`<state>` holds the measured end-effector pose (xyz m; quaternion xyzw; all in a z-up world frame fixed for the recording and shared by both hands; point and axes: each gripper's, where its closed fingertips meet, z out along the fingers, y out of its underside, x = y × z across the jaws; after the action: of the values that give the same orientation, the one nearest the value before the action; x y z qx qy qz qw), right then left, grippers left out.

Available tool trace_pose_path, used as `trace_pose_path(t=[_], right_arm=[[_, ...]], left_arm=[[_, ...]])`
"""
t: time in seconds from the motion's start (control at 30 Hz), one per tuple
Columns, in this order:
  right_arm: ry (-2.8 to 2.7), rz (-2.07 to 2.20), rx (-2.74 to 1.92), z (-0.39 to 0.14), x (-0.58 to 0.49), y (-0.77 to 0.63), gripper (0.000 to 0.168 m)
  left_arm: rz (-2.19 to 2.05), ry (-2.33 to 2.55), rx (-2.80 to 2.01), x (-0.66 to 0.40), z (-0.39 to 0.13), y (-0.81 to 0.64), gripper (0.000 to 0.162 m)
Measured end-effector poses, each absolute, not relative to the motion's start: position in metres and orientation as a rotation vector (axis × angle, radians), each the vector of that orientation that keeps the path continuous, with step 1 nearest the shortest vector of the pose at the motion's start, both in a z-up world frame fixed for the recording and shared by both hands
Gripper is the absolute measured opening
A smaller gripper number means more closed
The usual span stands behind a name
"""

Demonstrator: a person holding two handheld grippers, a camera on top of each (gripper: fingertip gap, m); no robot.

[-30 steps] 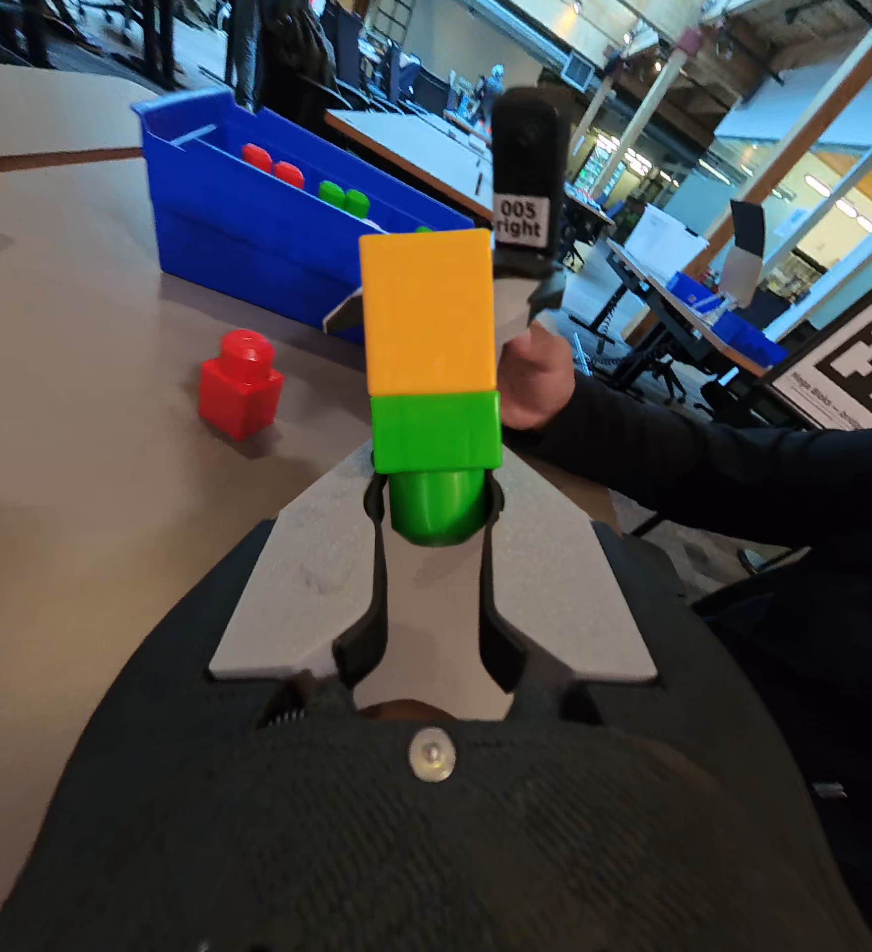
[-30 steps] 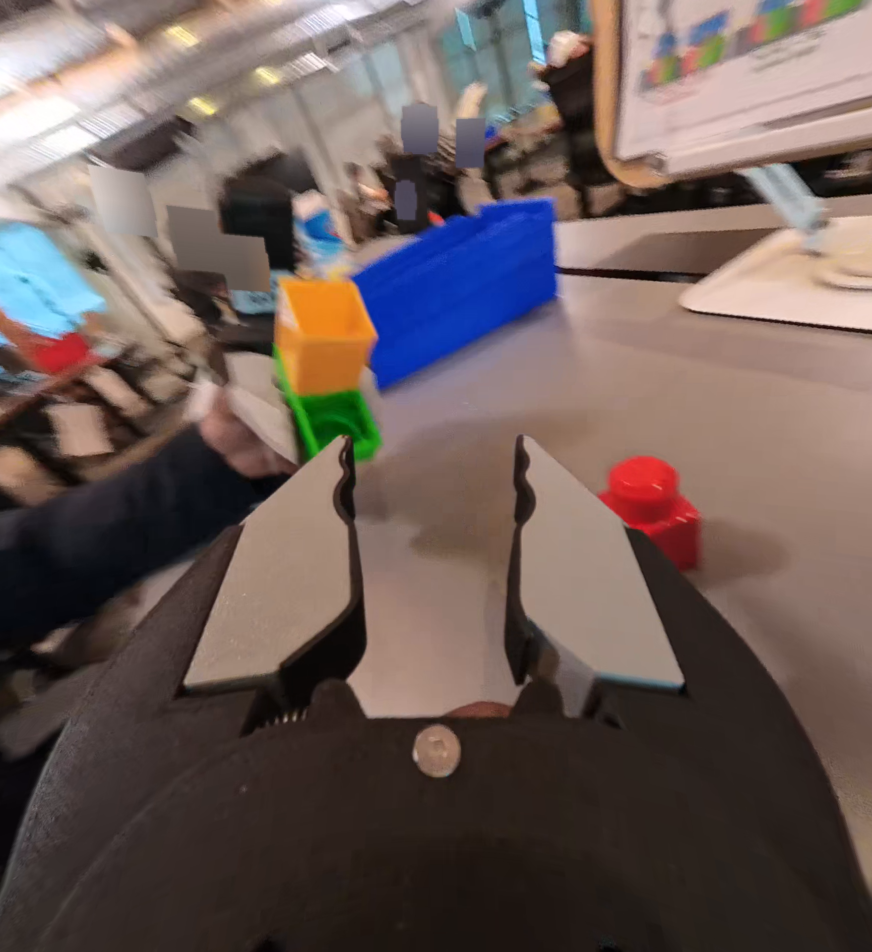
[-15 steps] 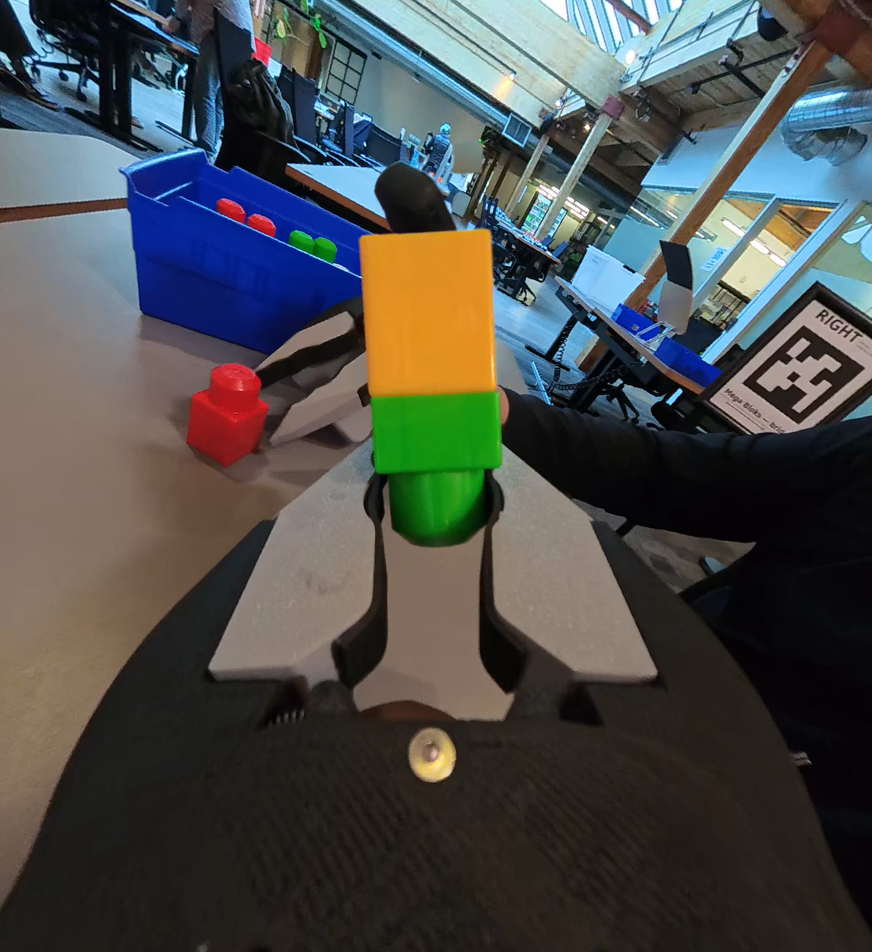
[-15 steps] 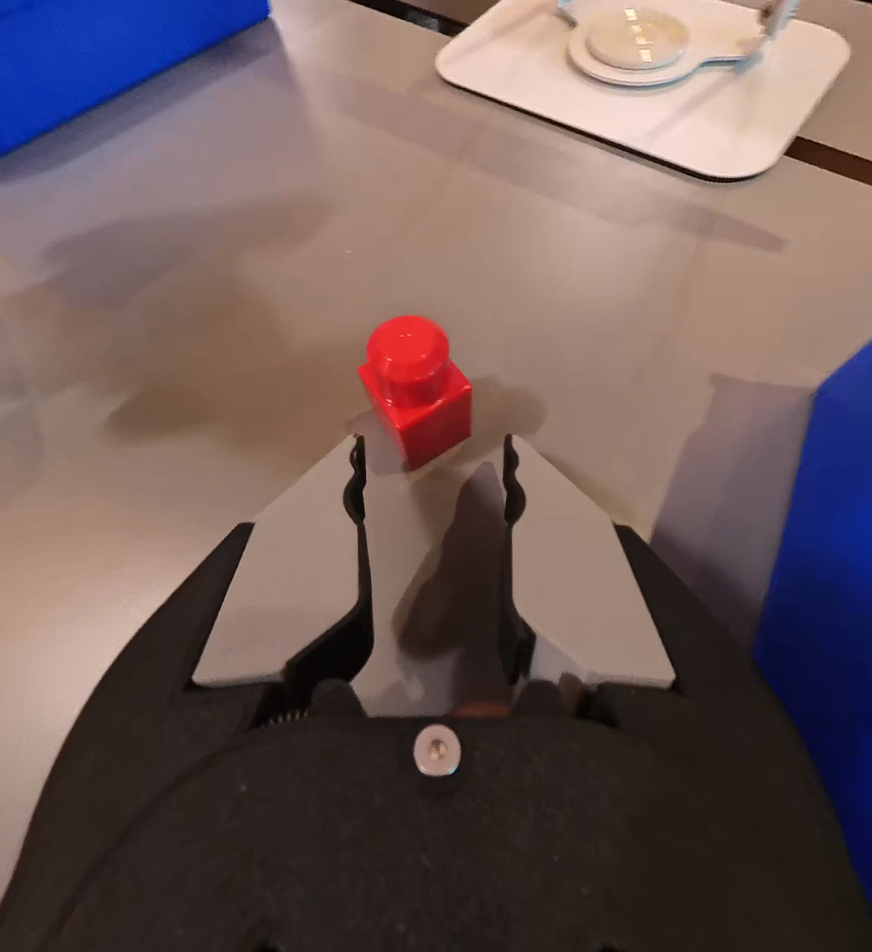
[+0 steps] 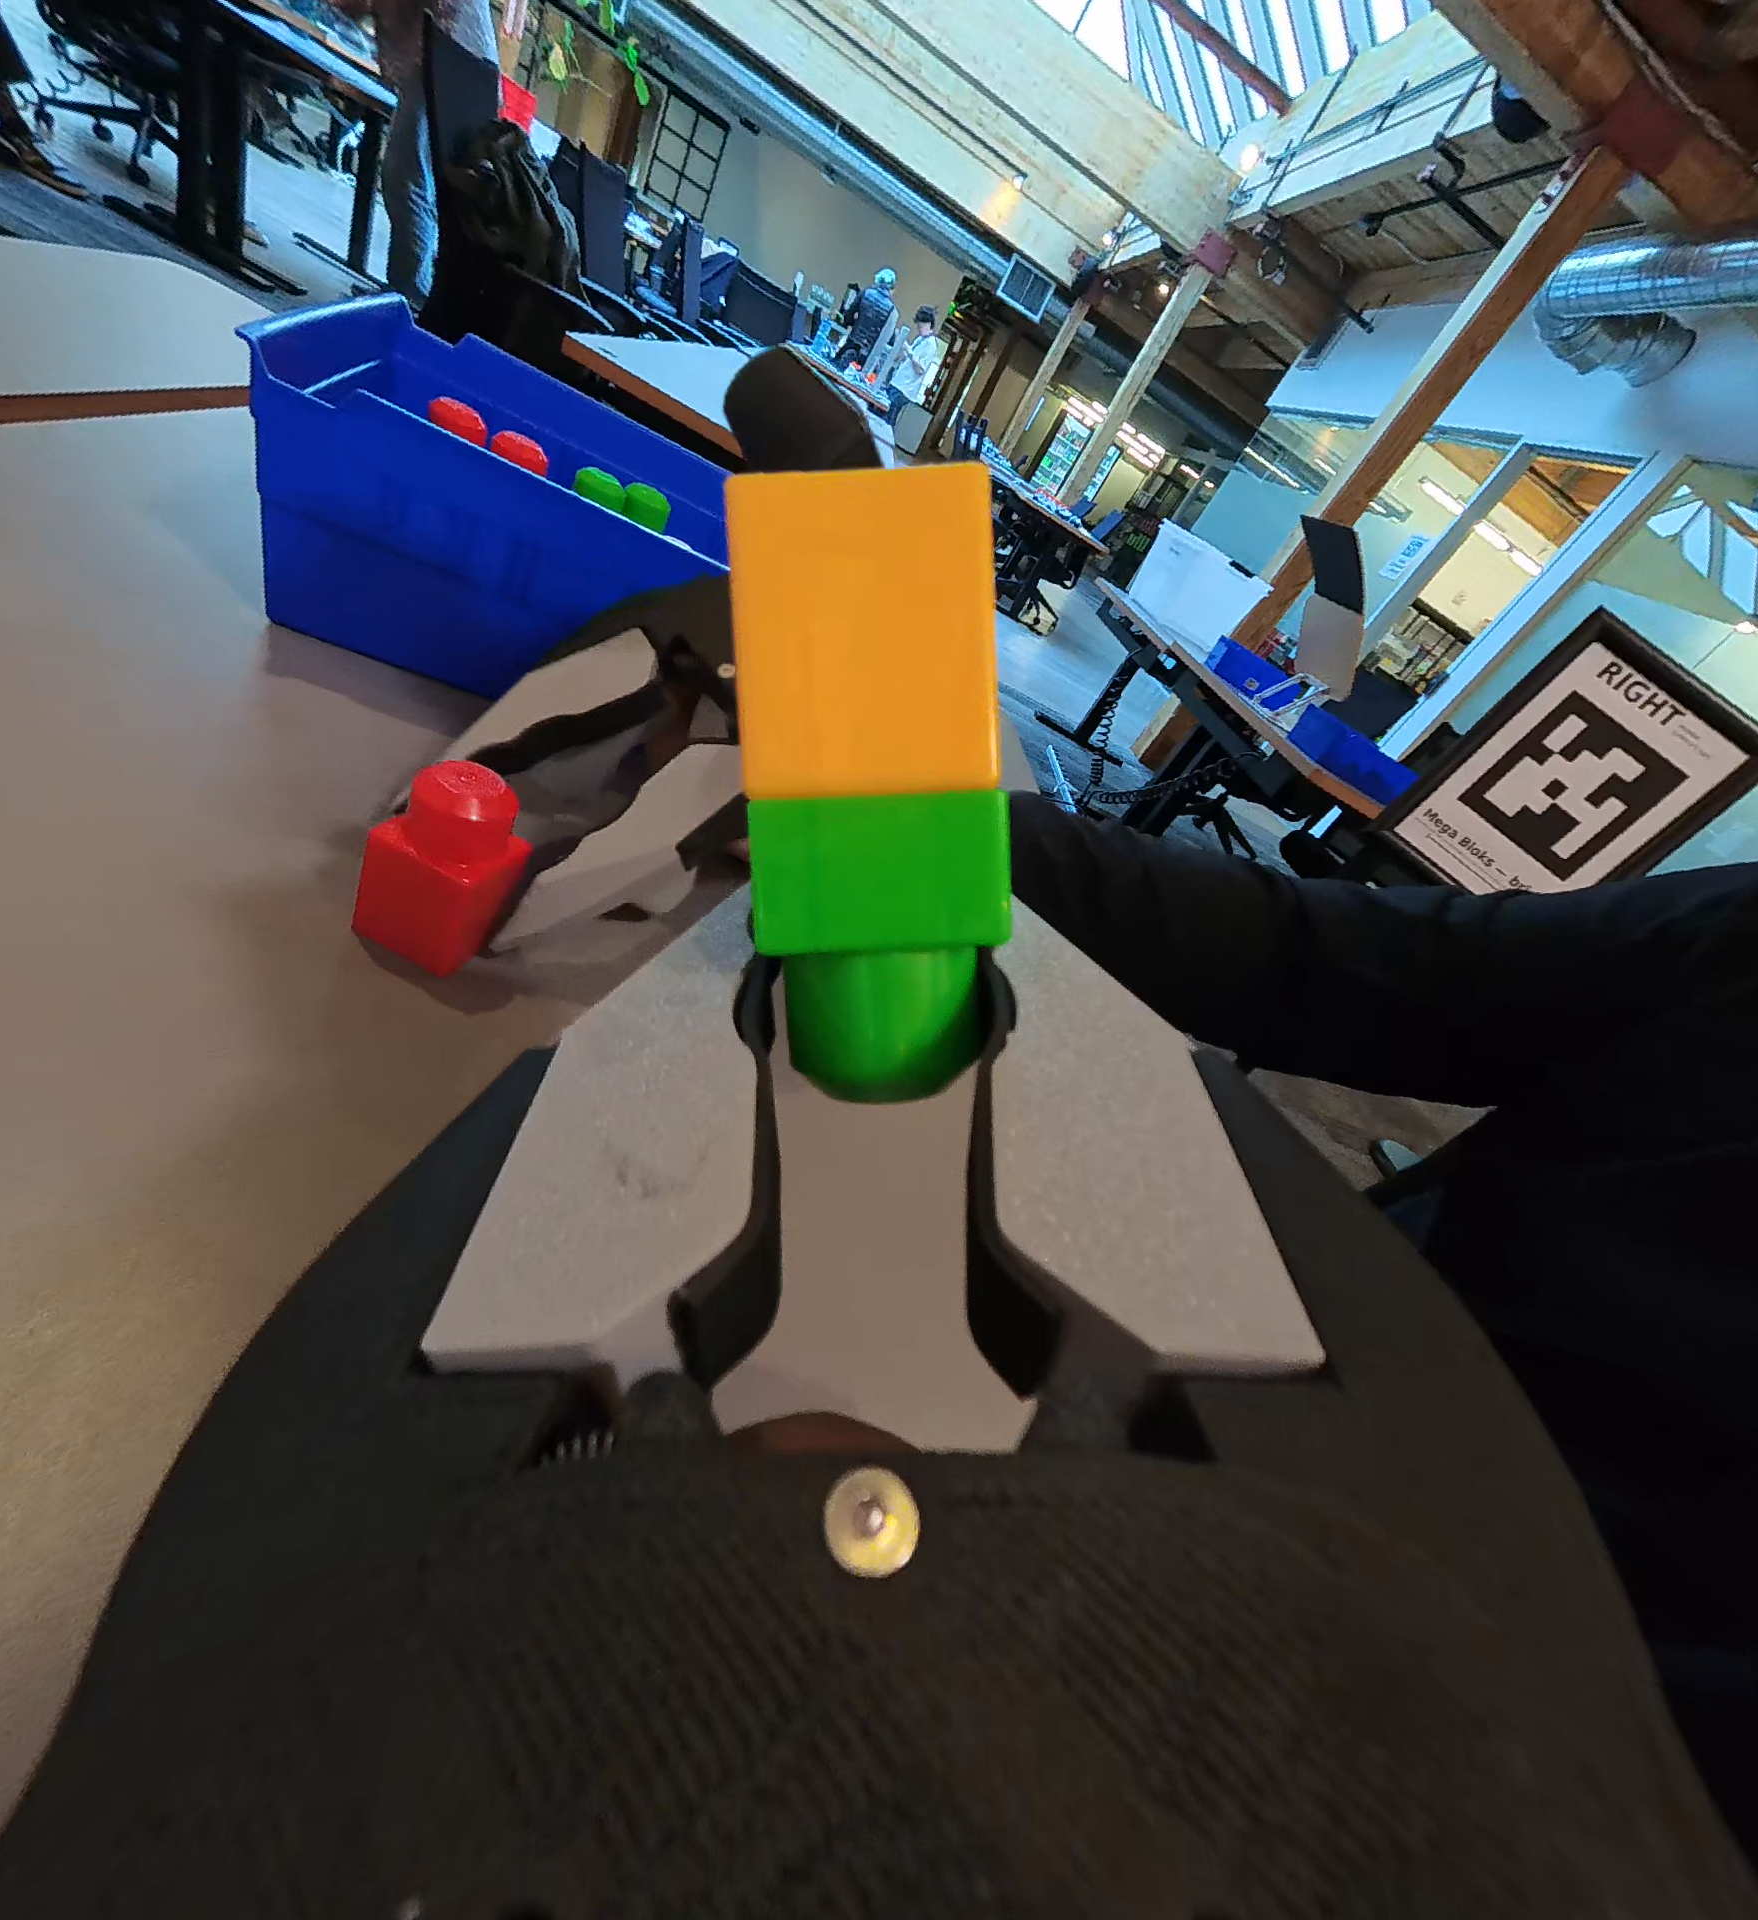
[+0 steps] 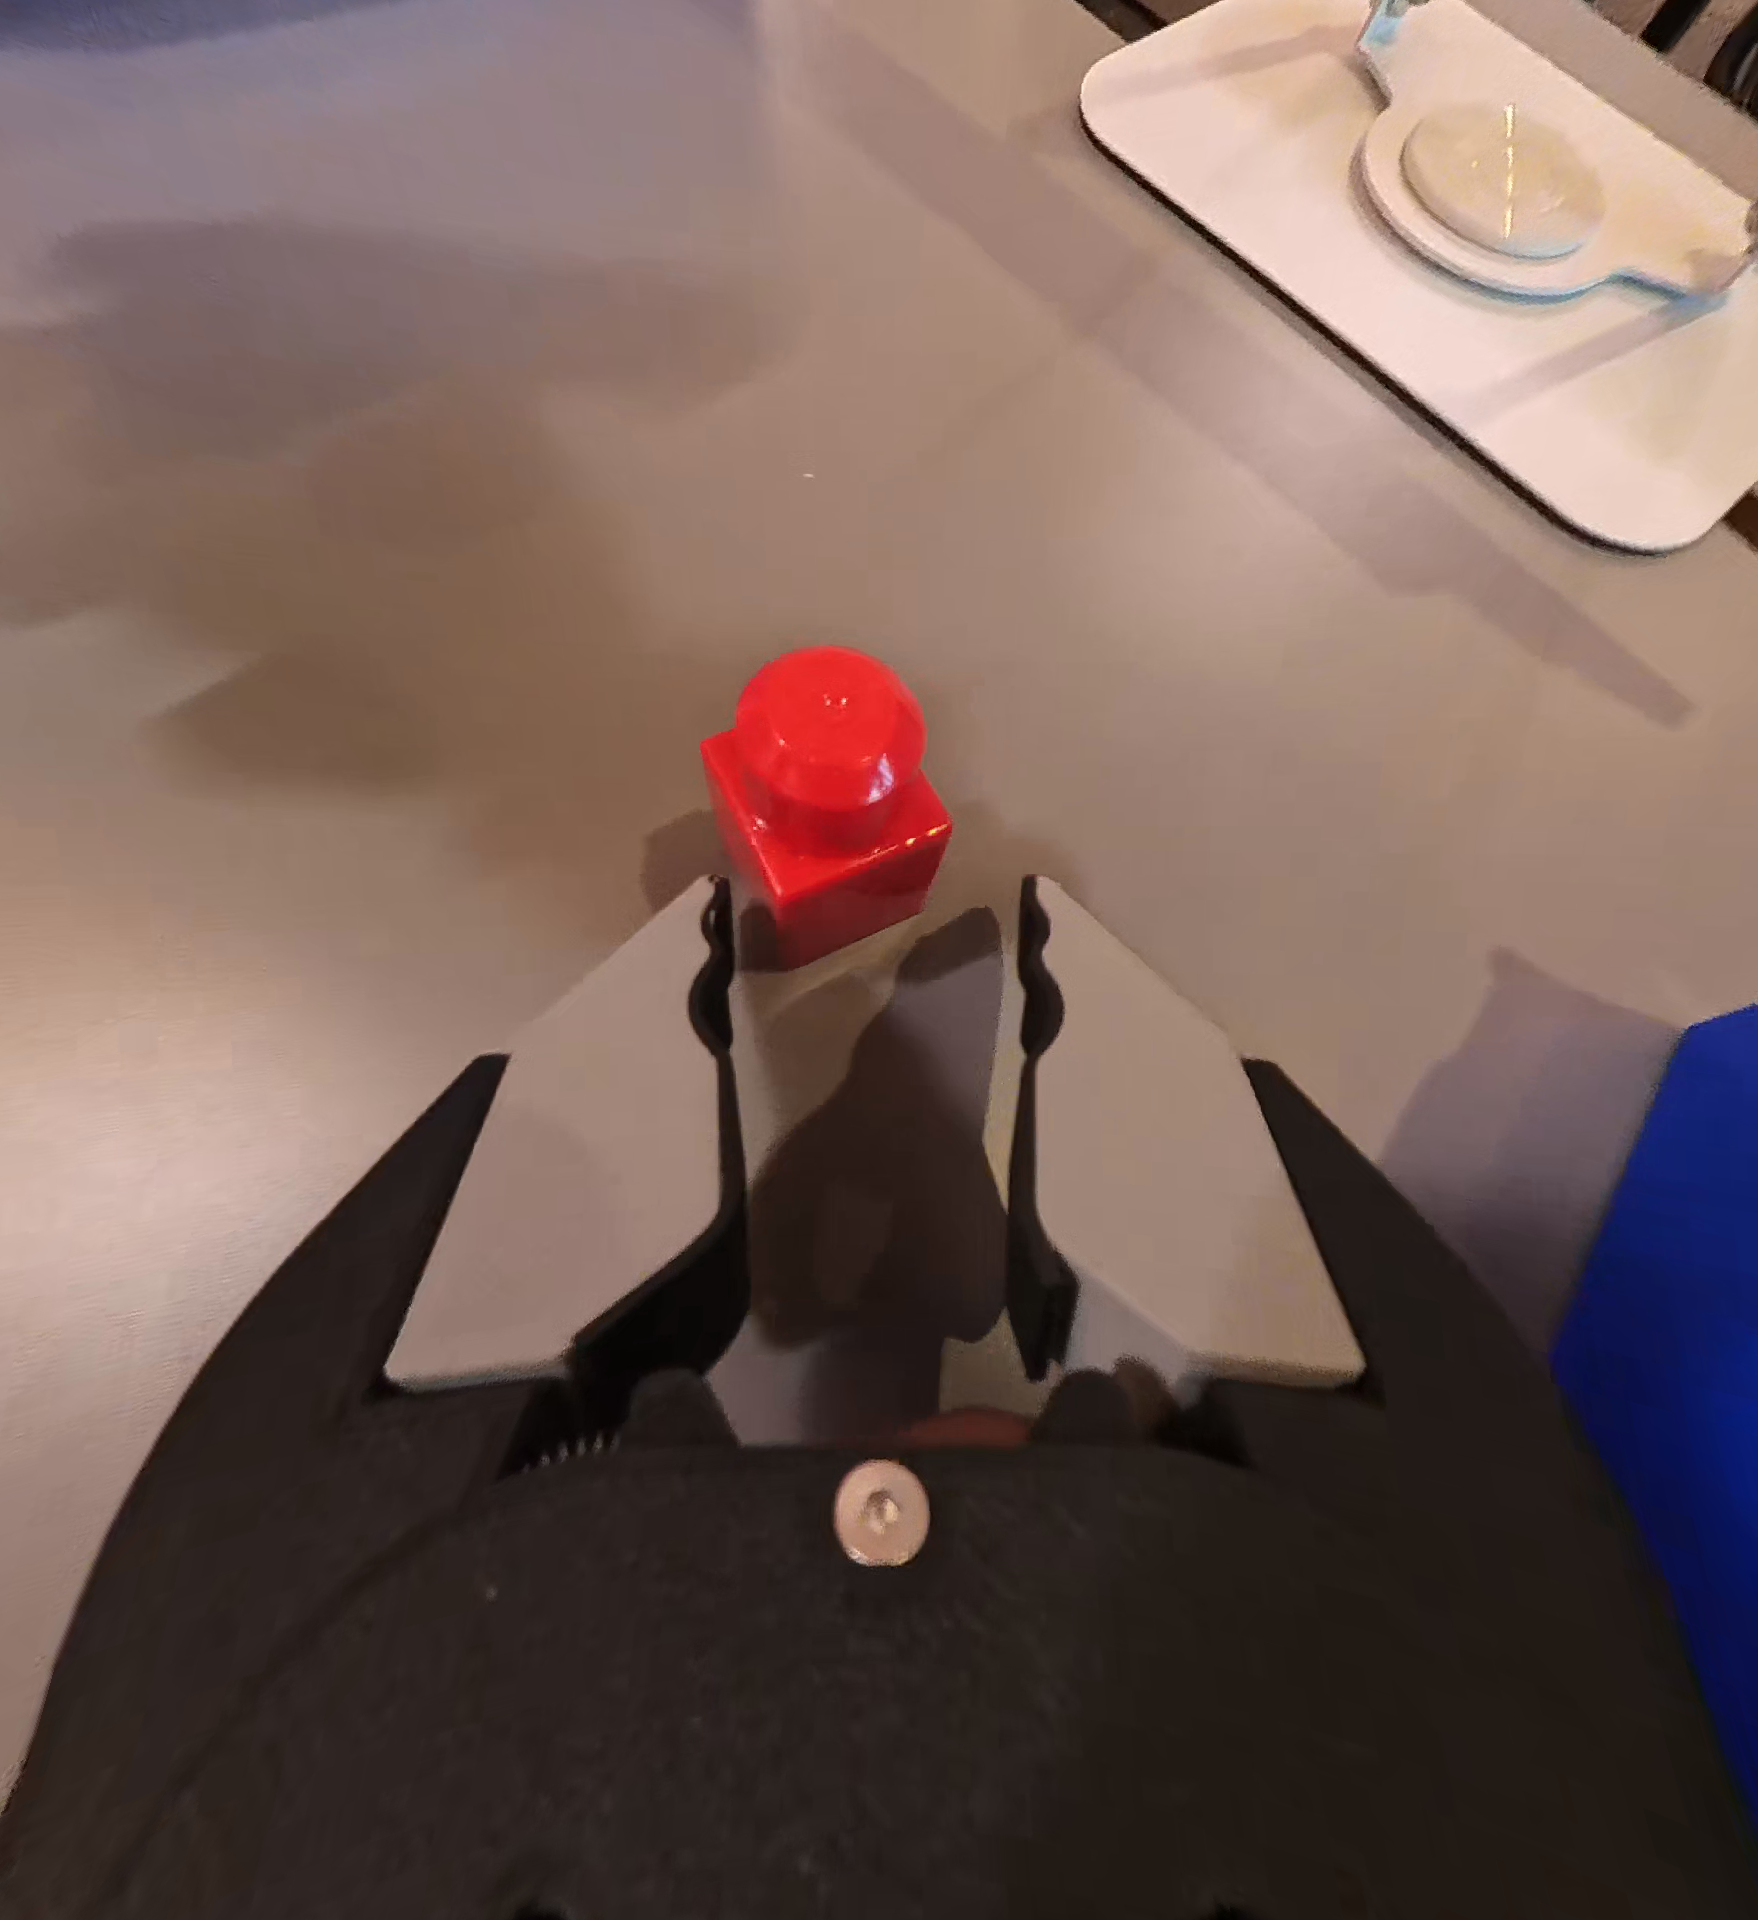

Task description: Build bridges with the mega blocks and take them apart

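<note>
My left gripper [image 5: 873, 1013] is shut on the stud of a green block [image 5: 877, 871] that has an orange block [image 5: 862, 632] joined to its far end; I hold the pair above the table. A small red block [image 5: 442, 871] stands upright on the grey table. My right gripper [image 6: 870, 902] is open, its tips just short of the red block [image 6: 825, 816], which sits at the mouth of the jaws, nearer the left finger. The right gripper also shows in the left wrist view [image 5: 542, 831], reaching the red block from the right.
A blue bin [image 5: 407, 530] with red and green blocks inside stands behind the red block; its side shows at the right edge of the right wrist view [image 6: 1727, 1351]. A white stand base [image 6: 1457, 270] lies far right. A person's dark sleeve [image 5: 1374, 997] crosses the table edge.
My right gripper has swung down toward the table and closed in on the red block, still open. My left gripper has kept the green and orange pair steady.
</note>
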<state>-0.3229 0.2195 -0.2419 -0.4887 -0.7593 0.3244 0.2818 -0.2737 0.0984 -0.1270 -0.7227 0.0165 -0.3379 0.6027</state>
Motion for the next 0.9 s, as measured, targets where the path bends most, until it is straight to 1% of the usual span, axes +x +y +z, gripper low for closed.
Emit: trace_pose_path(t=[0.1, 0.27, 0.33, 0.43, 0.53, 0.6, 0.63, 0.73, 0.8, 0.9], right_arm=[[-2.089, 0.846, -1.210, -0.244, -0.329, 0.218, 0.051], [-2.185, 1.048, -1.109, -0.235, -0.327, 0.187, 0.044], [-2.194, 1.068, -1.116, -0.235, -0.325, 0.183, 0.045], [-2.197, 1.019, -1.152, -0.241, -0.326, 0.186, 0.053], [-2.204, 0.945, -1.240, -0.251, -0.330, 0.193, 0.053], [-2.189, 0.960, -1.280, -0.250, -0.332, 0.194, 0.046], [-2.181, 0.963, -1.290, -0.250, -0.332, 0.195, 0.034], [-2.207, 1.030, -1.267, -0.246, -0.325, 0.188, 0.034], [-2.218, 1.036, -1.238, -0.244, -0.319, 0.188, 0.034], [-2.290, 0.866, -1.146, -0.249, -0.304, 0.192, 0.033]], left_arm=[[-0.783, 0.039, -1.677, -0.273, -0.128, 0.099, 0.034], [-0.775, 0.015, -1.668, -0.278, -0.126, 0.099, 0.033], [-0.773, 0.014, -1.668, -0.279, -0.126, 0.098, 0.033], [-0.775, 0.017, -1.664, -0.278, -0.125, 0.098, 0.033], [-0.770, 0.022, -1.670, -0.277, -0.127, 0.099, 0.034], [-0.769, 0.030, -1.672, -0.275, -0.127, 0.100, 0.034], [-0.765, 0.036, -1.671, -0.275, -0.127, 0.099, 0.034], [-0.750, 0.060, -1.694, -0.273, -0.130, 0.098, 0.033], [-0.697, 0.042, -1.757, -0.279, -0.141, 0.100, 0.034], [-0.667, 0.020, -1.842, -0.283, -0.158, 0.102, 0.033]])
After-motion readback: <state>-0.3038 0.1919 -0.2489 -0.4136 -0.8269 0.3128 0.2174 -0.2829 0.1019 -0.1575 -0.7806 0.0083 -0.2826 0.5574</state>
